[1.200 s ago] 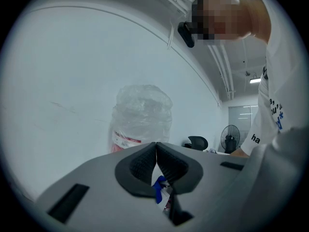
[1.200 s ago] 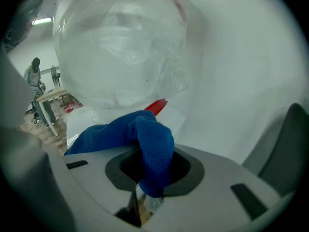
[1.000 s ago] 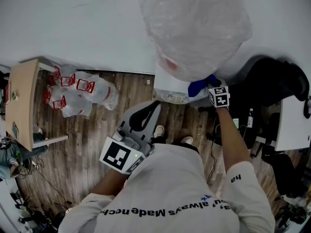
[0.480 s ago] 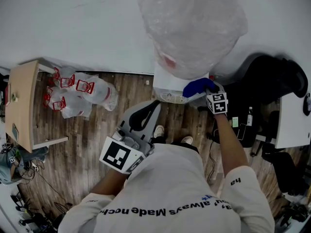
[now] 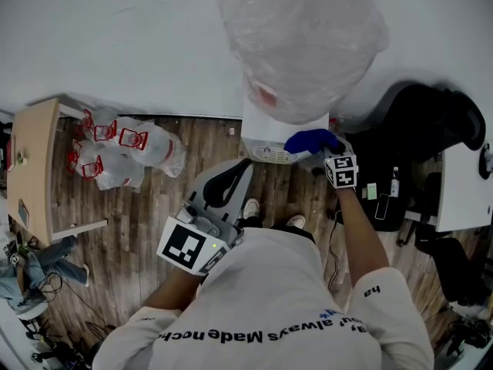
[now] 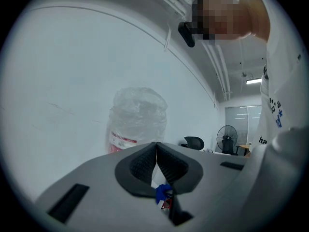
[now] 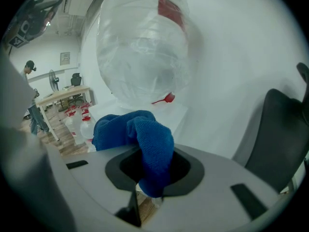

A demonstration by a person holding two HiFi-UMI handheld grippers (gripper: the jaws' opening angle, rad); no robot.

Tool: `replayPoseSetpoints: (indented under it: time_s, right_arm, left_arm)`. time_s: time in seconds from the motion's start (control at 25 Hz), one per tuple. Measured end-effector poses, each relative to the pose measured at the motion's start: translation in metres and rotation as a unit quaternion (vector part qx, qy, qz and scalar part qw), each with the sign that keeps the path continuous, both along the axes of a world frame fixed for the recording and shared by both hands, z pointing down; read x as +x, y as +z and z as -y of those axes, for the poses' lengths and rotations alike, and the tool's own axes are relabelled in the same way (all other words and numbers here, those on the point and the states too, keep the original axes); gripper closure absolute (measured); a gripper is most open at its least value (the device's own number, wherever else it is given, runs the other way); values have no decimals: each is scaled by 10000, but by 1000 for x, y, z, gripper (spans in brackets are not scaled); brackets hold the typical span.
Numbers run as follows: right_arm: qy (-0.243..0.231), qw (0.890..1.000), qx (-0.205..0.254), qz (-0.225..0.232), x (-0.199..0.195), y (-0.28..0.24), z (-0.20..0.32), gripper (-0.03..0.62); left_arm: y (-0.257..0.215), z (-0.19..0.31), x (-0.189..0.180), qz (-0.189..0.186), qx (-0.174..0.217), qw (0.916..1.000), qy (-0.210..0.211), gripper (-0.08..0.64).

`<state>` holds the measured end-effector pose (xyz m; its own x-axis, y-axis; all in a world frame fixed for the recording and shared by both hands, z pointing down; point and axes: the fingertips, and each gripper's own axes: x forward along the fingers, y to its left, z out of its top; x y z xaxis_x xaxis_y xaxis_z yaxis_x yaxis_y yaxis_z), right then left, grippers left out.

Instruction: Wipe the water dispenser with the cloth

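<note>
A white water dispenser (image 5: 269,133) stands against the wall, topped by a large bottle wrapped in clear plastic (image 5: 304,41). My right gripper (image 5: 327,146) is shut on a blue cloth (image 5: 310,139), which rests against the dispenser's top front right corner. In the right gripper view the blue cloth (image 7: 137,137) bulges out from between the jaws in front of the bottle (image 7: 142,42). My left gripper (image 5: 223,187) hangs low in front of my body, jaws shut with nothing between them. The left gripper view shows the jaws closed together (image 6: 156,154) and the bottle (image 6: 137,120) beyond.
Several empty bottles with red handles (image 5: 119,149) lie on the wood floor at left, beside a wooden table (image 5: 35,168). A black office chair (image 5: 431,129) and a white desk (image 5: 466,195) stand at right. My feet (image 5: 269,210) are just before the dispenser.
My right gripper has drawn the blue cloth leftward and slightly down along the dispenser's top edge. The left gripper has stayed put.
</note>
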<state>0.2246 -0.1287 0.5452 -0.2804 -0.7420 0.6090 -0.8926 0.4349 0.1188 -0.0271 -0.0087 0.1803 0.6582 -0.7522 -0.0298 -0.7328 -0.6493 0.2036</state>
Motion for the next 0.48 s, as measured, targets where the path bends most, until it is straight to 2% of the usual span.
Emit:
replayPoseSetpoints:
  time_s: [0.12,0.2,0.32,0.48]
  right_arm:
    - [153,9998,-108,-27,2,0,1,516]
    - [440,9988,-151,176,5,-9,2,499]
    - [1024,9904,-22,923,-1,-31,-1,497]
    - [1460,9691,169,1981,-32,-59,-17,498]
  left_arm:
    - [-1,0,-3,-12,9,10000,-12,540]
    - [-2,0,-7,-23,24,10000,-28,540]
    - [-1,2,-17,-17,29,9999,-98,540]
    - [4,3,-29,-35,-48,9999,-157,540]
